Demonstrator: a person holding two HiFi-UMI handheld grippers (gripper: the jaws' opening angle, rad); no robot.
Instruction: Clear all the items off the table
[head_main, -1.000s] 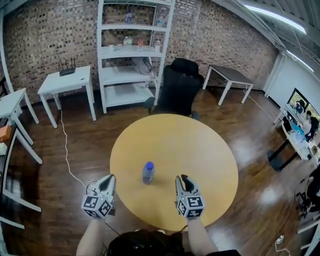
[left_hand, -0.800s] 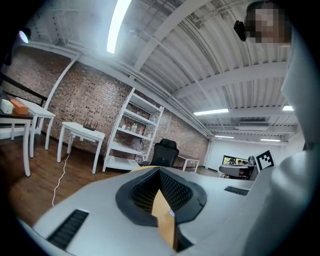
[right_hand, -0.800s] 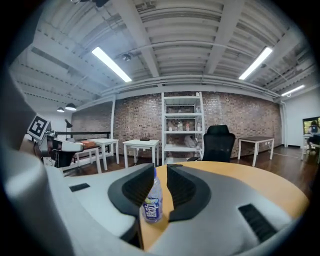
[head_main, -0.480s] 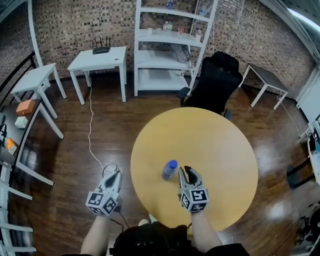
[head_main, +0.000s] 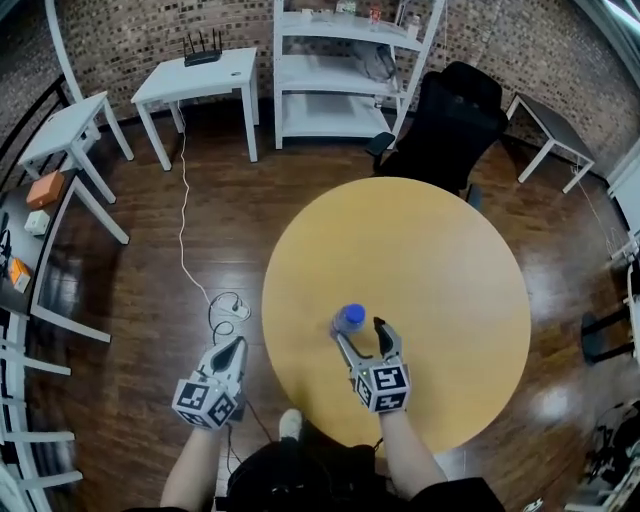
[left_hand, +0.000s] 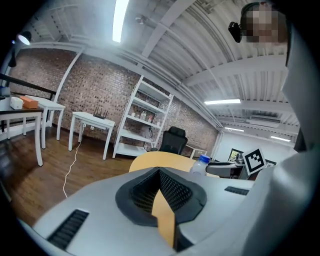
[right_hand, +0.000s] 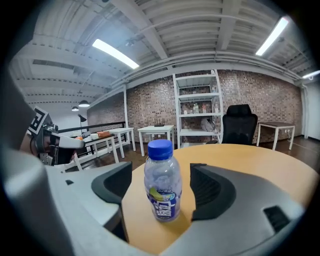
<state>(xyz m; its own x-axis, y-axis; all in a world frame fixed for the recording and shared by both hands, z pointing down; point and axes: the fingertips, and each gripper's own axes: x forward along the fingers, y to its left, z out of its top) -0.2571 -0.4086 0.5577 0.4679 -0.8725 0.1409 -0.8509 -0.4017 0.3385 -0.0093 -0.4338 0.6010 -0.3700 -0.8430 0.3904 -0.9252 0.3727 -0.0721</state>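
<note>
**A:** What has changed at the right gripper (head_main: 360, 333)?

**B:** Its jaws, nearly together a moment ago, have just been opening and now stand wide. Over the same interval the gripper has advanced from beside the bottle (head_main: 349, 318) to straddle it. The bottle stands upright on the table (head_main: 440, 250), as before.

**A:** Meaning for the task?

**B:** The bottle is the only item seen on the table, so clearing it is the whole job. The reach appears finished. The step in hand is judged to be the grasp, not yet made.

**A:** State of the right gripper, in detail?

**B:** Released, holding nothing. In the right gripper view the bottle stands in the gap between the jaws, about level with their tips and slightly nearer the left one. A strip of table shows between the bottle and each of the pads (right_hand: 210, 192), so nothing presses on it.

**A:** And the left gripper (head_main: 232, 348)?

**B:** Clenched on nothing, with its jaws meeting at a point. It hangs off the table's edge, to the left of the right gripper and well apart from the bottle. The bottle appears far to the right in its own view.

**A:** What does closing call for?

**B:** Probably a small push forward first, so the pads meet the body below the blue cap (right_hand: 160, 148) rather than clipping it at the tips
</note>
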